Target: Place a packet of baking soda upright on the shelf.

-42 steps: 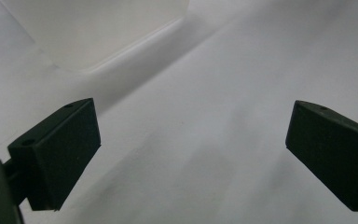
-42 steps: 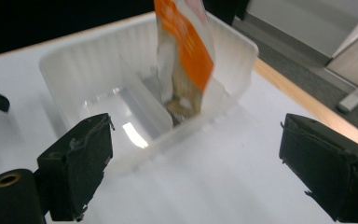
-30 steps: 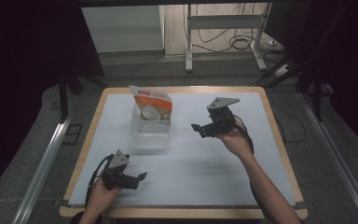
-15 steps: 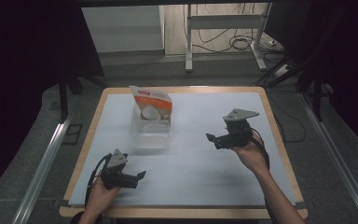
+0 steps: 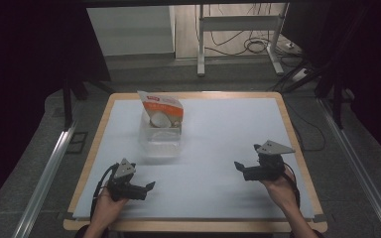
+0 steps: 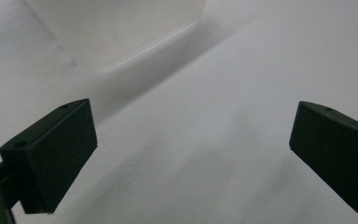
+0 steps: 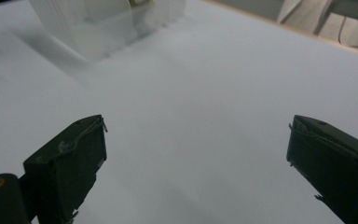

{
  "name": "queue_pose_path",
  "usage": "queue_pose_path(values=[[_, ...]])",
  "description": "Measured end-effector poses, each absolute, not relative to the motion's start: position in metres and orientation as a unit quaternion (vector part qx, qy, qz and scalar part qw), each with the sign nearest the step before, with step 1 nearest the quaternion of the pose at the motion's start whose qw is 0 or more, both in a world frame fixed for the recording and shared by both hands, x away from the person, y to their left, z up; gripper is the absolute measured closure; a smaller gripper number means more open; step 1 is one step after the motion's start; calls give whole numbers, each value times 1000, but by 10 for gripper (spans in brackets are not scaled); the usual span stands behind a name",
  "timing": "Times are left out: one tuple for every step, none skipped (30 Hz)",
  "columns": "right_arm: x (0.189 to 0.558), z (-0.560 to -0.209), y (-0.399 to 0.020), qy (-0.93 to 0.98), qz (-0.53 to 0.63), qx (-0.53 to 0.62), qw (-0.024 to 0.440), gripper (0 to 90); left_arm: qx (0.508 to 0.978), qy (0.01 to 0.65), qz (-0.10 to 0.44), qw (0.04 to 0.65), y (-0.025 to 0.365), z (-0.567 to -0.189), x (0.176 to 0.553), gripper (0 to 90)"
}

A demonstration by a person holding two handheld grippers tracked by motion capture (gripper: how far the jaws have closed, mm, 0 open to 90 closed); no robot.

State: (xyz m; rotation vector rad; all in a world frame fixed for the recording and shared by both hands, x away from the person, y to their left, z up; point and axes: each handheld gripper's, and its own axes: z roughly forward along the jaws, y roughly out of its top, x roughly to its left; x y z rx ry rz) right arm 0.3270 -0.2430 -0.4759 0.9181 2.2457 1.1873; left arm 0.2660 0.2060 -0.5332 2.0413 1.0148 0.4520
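Judging from how things lay, the work looked finished: the orange-and-white pouch (image 5: 161, 110) stood inside the clear plastic bin (image 5: 159, 144) at the table's (image 5: 218, 124) far left, while the left gripper (image 5: 149, 187) and right gripper (image 5: 238, 166) hovered near the front edge, jaws spread wide and empty.

We see a white-topped table (image 5: 218, 148) with a wooden rim, and cables (image 5: 258, 45) on the floor beyond it.
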Motion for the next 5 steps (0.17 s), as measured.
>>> queue_pose_path(values=[[326, -480, -246, 813, 422, 335, 221, 48, 807, 399, 179, 397, 206, -533, 266, 8], [325, -482, -248, 815, 417, 339, 218, 47, 807, 399, 180, 397, 206, -533, 266, 8], [326, -484, -251, 815, 415, 342, 216, 47, 807, 399, 179, 397, 206, -533, 266, 8], [327, -485, -252, 813, 417, 346, 215, 43, 807, 399, 180, 397, 206, -533, 266, 8], [327, -485, -253, 810, 420, 350, 214, 39, 806, 400, 180, 398, 206, -533, 267, 8]])
